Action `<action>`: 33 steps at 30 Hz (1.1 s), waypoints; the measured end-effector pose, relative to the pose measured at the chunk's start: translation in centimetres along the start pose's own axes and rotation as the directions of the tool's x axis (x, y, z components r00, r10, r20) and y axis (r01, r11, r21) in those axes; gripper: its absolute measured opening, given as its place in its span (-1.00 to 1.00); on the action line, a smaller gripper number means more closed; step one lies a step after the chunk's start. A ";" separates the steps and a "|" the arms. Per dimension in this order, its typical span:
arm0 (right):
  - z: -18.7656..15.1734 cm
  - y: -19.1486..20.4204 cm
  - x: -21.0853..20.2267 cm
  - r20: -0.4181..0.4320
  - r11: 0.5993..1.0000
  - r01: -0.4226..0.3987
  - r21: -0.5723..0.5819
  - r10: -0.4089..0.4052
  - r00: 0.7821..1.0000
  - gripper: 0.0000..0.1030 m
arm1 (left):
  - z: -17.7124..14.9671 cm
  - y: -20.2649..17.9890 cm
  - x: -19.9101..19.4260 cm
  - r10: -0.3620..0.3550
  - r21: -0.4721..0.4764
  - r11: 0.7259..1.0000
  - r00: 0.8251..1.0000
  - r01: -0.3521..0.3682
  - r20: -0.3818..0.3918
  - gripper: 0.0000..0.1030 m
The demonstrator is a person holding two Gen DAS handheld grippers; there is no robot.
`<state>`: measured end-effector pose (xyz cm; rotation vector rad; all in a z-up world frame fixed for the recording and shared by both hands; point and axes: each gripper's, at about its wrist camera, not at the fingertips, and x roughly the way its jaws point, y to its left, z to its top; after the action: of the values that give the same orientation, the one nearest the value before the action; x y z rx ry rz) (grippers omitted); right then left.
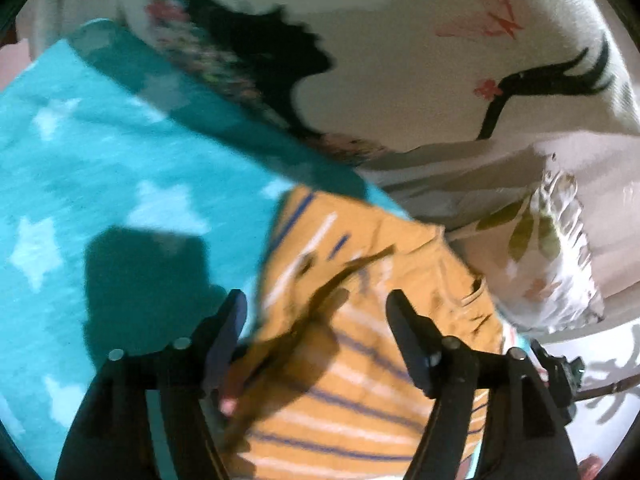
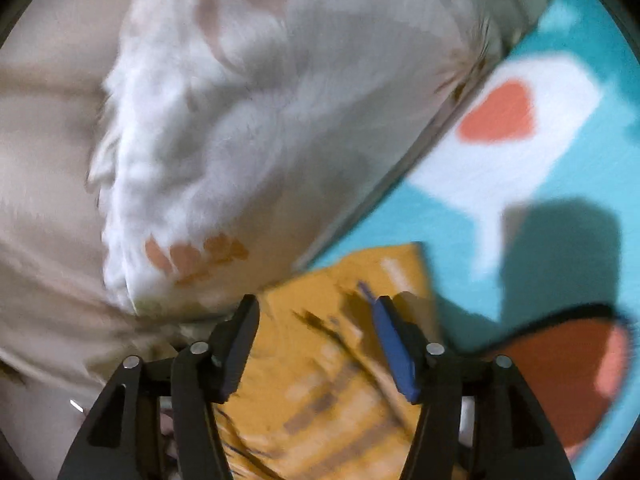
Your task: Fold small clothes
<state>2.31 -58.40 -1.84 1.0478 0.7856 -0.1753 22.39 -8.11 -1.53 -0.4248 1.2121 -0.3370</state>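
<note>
- Teal blanket with pale stars covers the surface; in the right wrist view it shows a white speech bubble with an orange heart.
- Cream sheet with a black print lies beyond the blanket, and a leaf-print pillow sits to the right.
- Left tongs stand wide apart, gripping nothing.
- Mustard shirt with white and blue stripes lies rumpled on the blanket, directly under and between the left tongs' fingers, spreading toward the camera.
- Right tongs are also wide apart and hold nothing; the same shirt lies between and below their fingers, its far edge just beside a white furry pillow.
- No containers show in either view.
</note>
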 end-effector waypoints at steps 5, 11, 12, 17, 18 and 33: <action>-4.0 -2.2 -3.0 -0.064 0.991 0.067 -0.117 -0.075 0.995 0.34 | -2.7 2.3 -0.9 0.051 0.074 0.996 0.998 -0.049 -0.027 0.45; -7.8 -2.6 -1.3 -0.147 0.985 0.019 -0.172 -0.045 0.988 0.35 | -4.8 2.4 0.2 0.064 0.171 0.984 0.997 -0.054 -0.052 0.54; -8.0 -2.3 -0.6 -0.157 0.983 0.005 -0.182 -0.034 0.987 0.35 | -4.8 2.1 0.9 0.061 0.180 0.983 0.996 -0.048 -0.070 0.54; -9.7 0.7 2.3 -0.087 0.947 0.041 -0.319 -0.073 0.993 0.40 | -5.5 -0.2 3.0 0.080 0.250 0.966 0.993 -0.057 -0.081 0.63; -9.9 1.2 2.7 -0.074 0.941 0.057 -0.335 -0.086 0.994 0.38 | -5.6 -0.8 3.3 0.098 0.263 0.962 0.992 -0.075 -0.078 0.61; -9.9 0.1 -2.7 -0.258 0.976 -0.173 -0.135 0.134 0.957 -0.62 | -10.2 -1.1 -4.0 0.025 0.140 0.990 0.976 0.006 -0.217 -0.63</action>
<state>-4.52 -50.77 -2.55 0.9876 0.9227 0.1519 11.46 -8.55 -0.67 -0.2644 1.3941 -0.4671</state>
